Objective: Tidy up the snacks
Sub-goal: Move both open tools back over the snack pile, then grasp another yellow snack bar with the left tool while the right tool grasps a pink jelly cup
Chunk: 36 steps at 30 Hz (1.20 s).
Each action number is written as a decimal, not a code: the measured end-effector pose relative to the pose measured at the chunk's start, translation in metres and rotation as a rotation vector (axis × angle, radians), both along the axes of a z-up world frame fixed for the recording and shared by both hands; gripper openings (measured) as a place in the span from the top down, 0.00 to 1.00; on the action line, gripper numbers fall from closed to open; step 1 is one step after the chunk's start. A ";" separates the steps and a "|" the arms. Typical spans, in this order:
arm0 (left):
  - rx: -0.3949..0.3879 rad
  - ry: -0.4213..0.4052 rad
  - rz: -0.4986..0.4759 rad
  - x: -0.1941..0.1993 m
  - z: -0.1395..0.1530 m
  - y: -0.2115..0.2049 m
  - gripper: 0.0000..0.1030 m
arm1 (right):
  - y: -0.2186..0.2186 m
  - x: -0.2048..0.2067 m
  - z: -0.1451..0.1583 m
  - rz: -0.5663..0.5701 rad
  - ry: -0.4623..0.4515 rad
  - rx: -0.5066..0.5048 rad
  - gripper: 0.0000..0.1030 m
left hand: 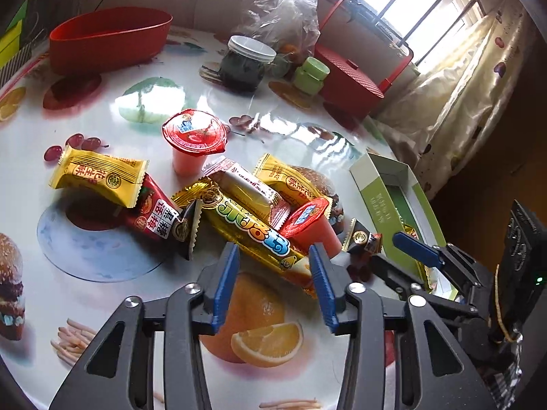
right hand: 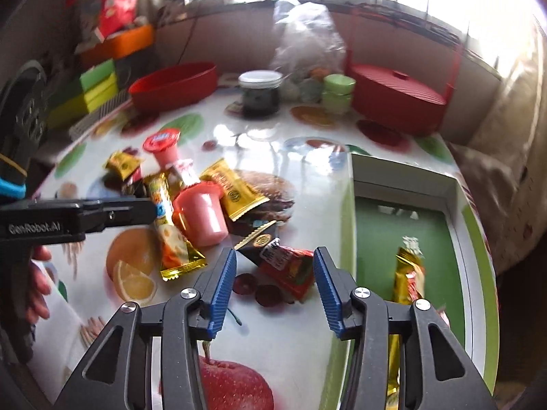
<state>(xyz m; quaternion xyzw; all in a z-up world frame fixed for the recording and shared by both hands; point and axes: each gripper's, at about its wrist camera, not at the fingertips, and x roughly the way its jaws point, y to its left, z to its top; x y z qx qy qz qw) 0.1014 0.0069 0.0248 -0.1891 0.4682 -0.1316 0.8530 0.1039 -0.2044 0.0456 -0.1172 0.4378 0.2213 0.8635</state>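
Snacks are sitting in a loose heap mid-counter, probably dumped there for sorting; left gripper is hovering right over the long gold bar, jaws apart and gripping nothing, so I'm guessing that's its pick; right gripper is hanging over the red sachet, jaws apart too, nothing clamped; green box is lying open beside it at the counter edge, holding one gold packet so far, so it looks like the drop spot; farther back the red bowl is showing no contents from here, and the lidded jar is holding something dark.
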 end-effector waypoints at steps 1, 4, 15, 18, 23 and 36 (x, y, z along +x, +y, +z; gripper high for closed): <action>-0.004 0.006 0.005 0.001 -0.001 0.001 0.49 | 0.002 0.002 -0.002 0.007 0.005 -0.012 0.54; -0.006 0.022 0.015 0.005 -0.005 0.001 0.49 | 0.007 0.009 -0.009 0.020 0.021 -0.044 0.54; -0.014 0.055 0.056 0.020 -0.012 0.001 0.49 | 0.016 0.008 -0.023 0.049 0.097 -0.029 0.54; -0.004 0.055 0.060 0.020 -0.012 0.000 0.49 | 0.016 0.008 -0.023 0.034 0.103 -0.003 0.55; 0.000 0.054 0.067 0.019 -0.012 0.001 0.49 | 0.015 0.013 -0.020 0.009 0.113 0.033 0.58; 0.033 0.059 0.083 0.008 -0.011 0.014 0.49 | 0.027 -0.002 -0.021 0.024 0.132 0.101 0.86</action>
